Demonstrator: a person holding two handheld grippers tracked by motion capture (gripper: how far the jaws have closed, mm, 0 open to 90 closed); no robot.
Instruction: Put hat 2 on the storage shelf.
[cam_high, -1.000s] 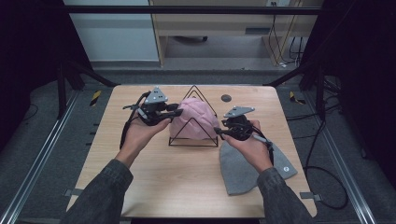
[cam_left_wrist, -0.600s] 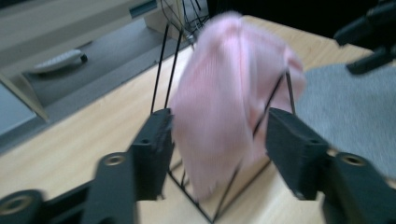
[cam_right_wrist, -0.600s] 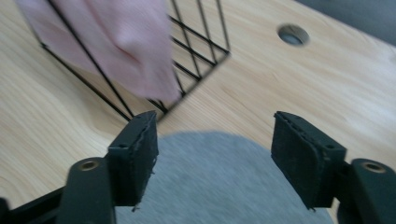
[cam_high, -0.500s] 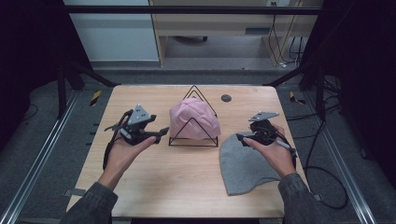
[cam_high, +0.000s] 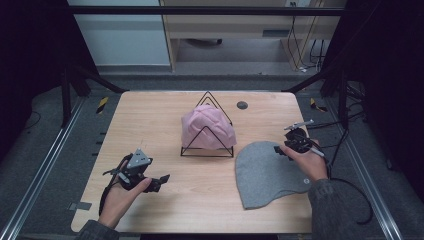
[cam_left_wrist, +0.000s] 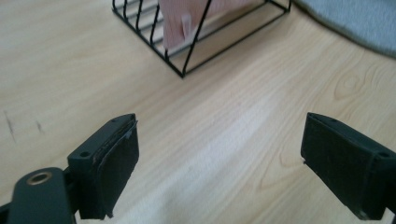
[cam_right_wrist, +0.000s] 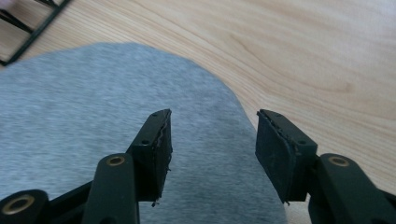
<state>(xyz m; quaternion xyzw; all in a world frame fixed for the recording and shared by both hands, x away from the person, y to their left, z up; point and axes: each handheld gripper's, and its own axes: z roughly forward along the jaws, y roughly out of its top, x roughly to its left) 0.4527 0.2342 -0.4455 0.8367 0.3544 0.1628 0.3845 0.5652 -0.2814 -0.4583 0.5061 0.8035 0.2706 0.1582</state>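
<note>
Both hands have drawn back from the pink beanie (cam_high: 207, 128), which now sits alone on the black wire stand (cam_high: 218, 151) at mid-table. Left gripper (cam_high: 161, 178) hangs released over bare wood, its jaws just spread wide with nothing between them. Right gripper (cam_high: 278, 149) hovers above the grey beanie's (cam_high: 267, 174) rounded crown edge, jaws just narrowing yet empty. A shallow pinch there could catch one knit layer only, so the beanie might slide or bunch instead of lifting.
</note>
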